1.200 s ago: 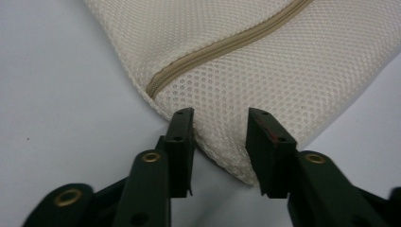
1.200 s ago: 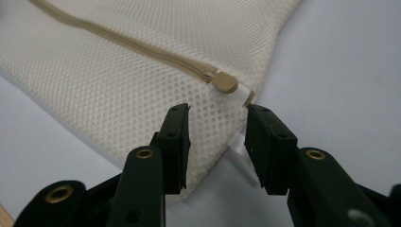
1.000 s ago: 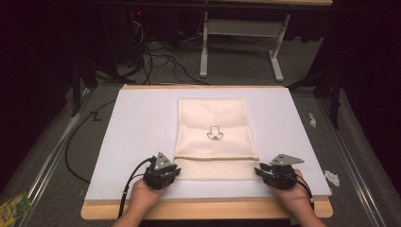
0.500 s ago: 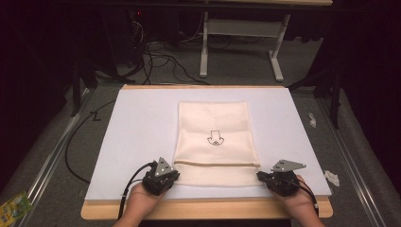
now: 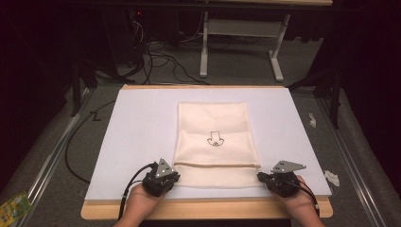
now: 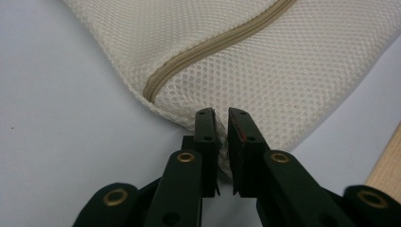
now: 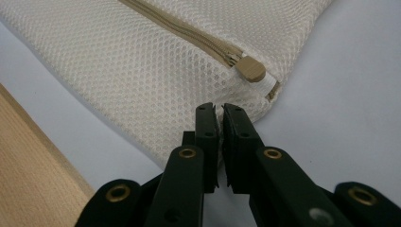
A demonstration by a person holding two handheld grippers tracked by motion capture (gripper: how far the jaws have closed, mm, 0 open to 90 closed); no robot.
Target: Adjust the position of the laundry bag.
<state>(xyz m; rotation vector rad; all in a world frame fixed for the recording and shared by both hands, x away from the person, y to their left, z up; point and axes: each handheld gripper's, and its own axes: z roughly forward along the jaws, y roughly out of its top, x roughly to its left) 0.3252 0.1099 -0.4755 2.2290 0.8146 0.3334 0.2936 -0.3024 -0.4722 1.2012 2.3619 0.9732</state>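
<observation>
left gripper (image 5: 171, 176) fingers clamped, right gripper (image 5: 263, 177) fingers clamped, both low, pointing inward

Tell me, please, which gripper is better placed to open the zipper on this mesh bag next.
Probably the right gripper: the zipper pull lies just beyond its jaws, at the mesh bag edge it pinches. The left gripper pinches the opposite edge, by the zipper's closed end, and could hold the bag steady.

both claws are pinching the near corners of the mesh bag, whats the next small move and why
Probably lift both corners together and carry them toward the far edge. The left claw and right claw are each shut on a near corner of the mesh bag, which lies flat.
</observation>
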